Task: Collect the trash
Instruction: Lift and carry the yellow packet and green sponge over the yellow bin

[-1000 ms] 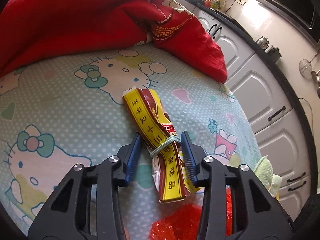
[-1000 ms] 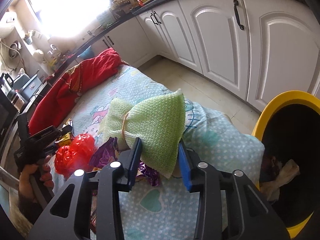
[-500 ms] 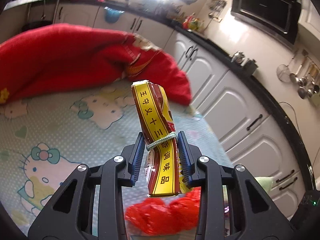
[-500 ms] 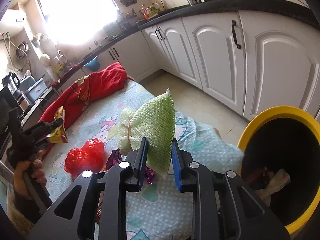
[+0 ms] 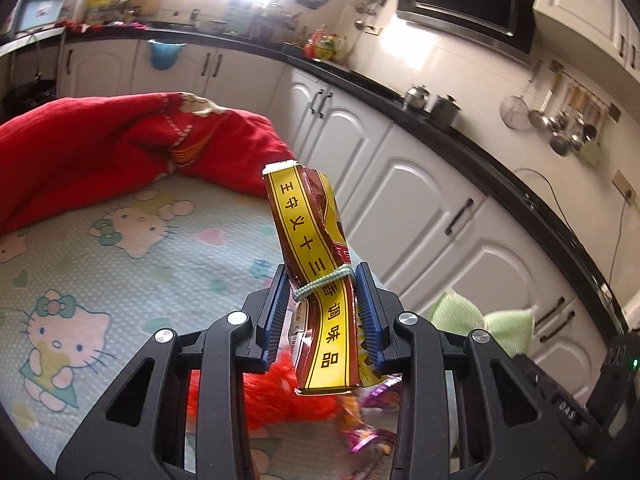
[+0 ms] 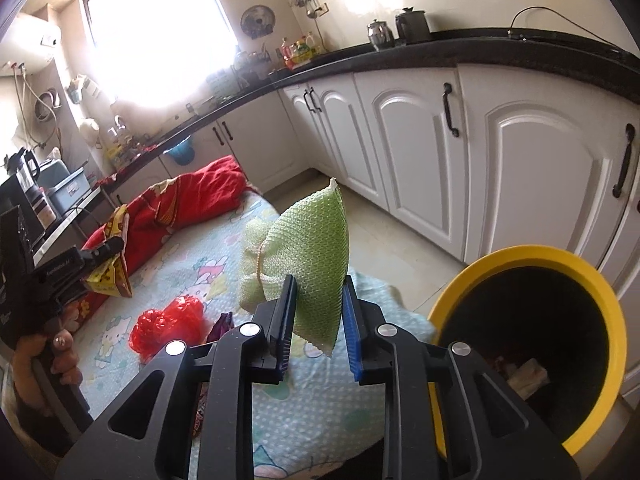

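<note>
My left gripper (image 5: pixel 322 304) is shut on a yellow and brown seasoning packet (image 5: pixel 310 236) tied with a green band, held upright above the Hello Kitty sheet (image 5: pixel 120 264). It also shows in the right wrist view (image 6: pixel 110 264). My right gripper (image 6: pixel 318 324) is shut on a green mesh cloth (image 6: pixel 316 248), lifted off the sheet beside the yellow trash bin (image 6: pixel 532 344). The cloth also shows in the left wrist view (image 5: pixel 480 320). A red plastic bag (image 6: pixel 168 322) and purple wrappers (image 6: pixel 220 326) lie on the sheet.
A red blanket (image 5: pixel 100 140) is bunched at the far end of the sheet. White kitchen cabinets (image 6: pixel 460 168) under a black counter run along the right. The bin holds some trash (image 6: pixel 528 376) at its bottom.
Both grippers have closed on their items and risen: the left lifted the packet off the sheet, the right raised the green cloth and moved closer to the yellow bin.
</note>
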Tool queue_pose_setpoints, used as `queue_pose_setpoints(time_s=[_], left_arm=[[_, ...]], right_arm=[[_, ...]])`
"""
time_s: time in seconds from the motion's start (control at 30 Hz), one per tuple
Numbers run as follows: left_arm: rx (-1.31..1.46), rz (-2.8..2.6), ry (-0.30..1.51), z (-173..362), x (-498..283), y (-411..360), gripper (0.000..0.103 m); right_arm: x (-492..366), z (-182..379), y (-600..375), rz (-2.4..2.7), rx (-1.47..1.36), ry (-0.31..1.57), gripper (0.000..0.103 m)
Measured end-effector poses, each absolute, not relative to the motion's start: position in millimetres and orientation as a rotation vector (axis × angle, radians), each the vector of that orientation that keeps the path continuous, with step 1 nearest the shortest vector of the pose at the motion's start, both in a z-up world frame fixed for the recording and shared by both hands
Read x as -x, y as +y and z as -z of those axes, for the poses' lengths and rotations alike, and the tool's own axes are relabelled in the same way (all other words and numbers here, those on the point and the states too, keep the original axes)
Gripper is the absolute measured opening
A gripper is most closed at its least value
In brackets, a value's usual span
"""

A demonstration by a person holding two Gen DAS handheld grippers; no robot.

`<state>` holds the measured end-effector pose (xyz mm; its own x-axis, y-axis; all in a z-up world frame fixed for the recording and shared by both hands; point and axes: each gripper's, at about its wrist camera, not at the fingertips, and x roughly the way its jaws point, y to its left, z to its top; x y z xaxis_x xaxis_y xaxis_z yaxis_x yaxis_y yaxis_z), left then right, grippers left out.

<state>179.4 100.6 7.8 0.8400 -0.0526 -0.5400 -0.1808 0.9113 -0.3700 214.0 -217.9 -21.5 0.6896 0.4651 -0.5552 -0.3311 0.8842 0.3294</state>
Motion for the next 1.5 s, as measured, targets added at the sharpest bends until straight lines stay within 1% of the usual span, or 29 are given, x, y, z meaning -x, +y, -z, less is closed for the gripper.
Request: queue_pose_setpoints(time_s=[0.77, 1.5], left_arm=[[0.248, 0.121, 0.602, -7, -186, -15, 0.026], [0.15, 0.263, 0.625, 0, -192, -100, 0.027]], right_arm=[[-188, -3, -292, -0.352, -0.188, 0.605, 0.021], [-170, 13, -367, -0.203, -0.24, 0.603, 0.021]])
